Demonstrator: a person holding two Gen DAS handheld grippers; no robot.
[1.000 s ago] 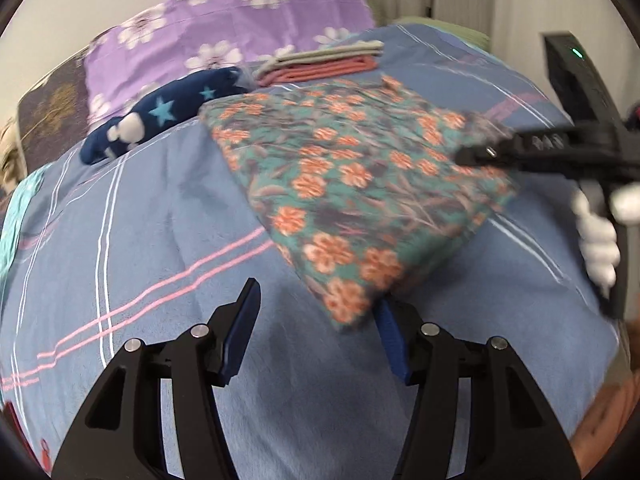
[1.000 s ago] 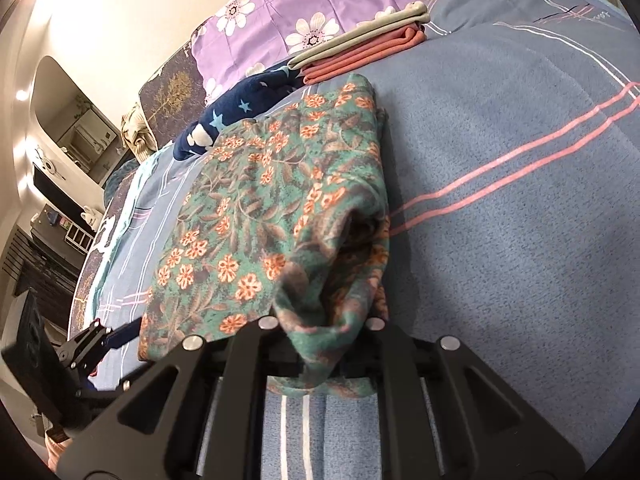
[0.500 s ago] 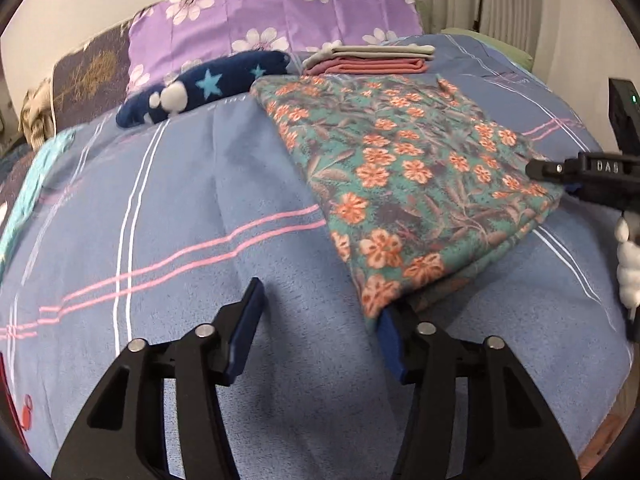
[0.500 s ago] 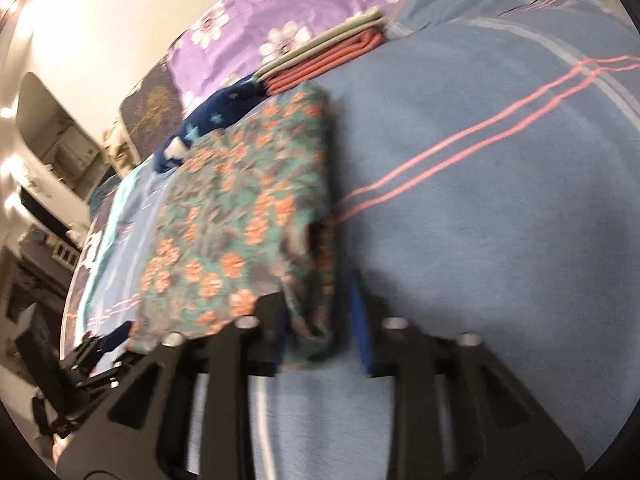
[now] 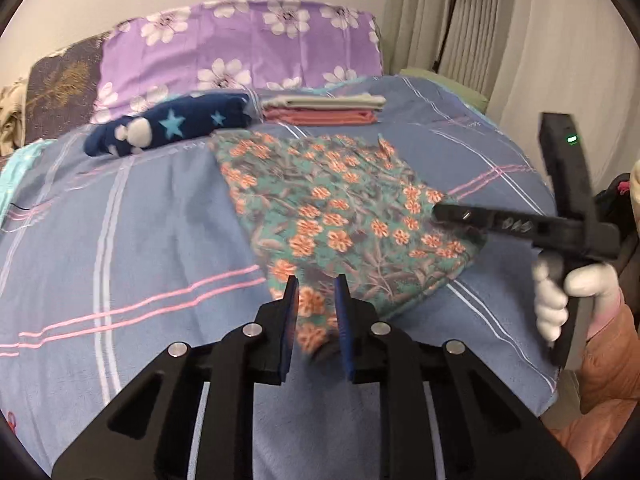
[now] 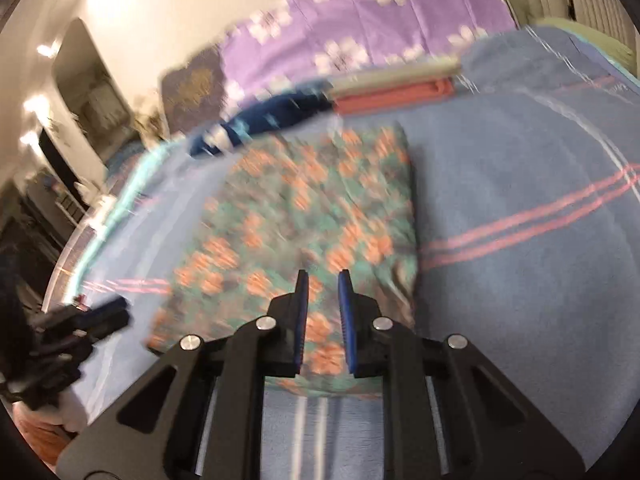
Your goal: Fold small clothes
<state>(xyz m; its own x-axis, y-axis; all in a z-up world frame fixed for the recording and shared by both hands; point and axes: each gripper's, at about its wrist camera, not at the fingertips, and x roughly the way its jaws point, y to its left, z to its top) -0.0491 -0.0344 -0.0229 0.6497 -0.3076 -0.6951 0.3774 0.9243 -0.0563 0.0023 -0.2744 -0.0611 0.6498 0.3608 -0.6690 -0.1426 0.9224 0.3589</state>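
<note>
I see left hand-held gripper [image 5: 316, 300] narrowed onto floral cloth [image 5: 340, 216] corner at 6 o'clock | right hand-held gripper [image 6: 322, 304] released, narrow, empty | next fold pending

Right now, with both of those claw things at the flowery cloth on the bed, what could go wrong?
The left gripper straddles only a corner of the floral garment; closing there might catch just the top layer and undo the fold. The right gripper hangs over the garment's near edge with its jaws apart, and its view is blurred, so it could drag the cloth askew.
</note>
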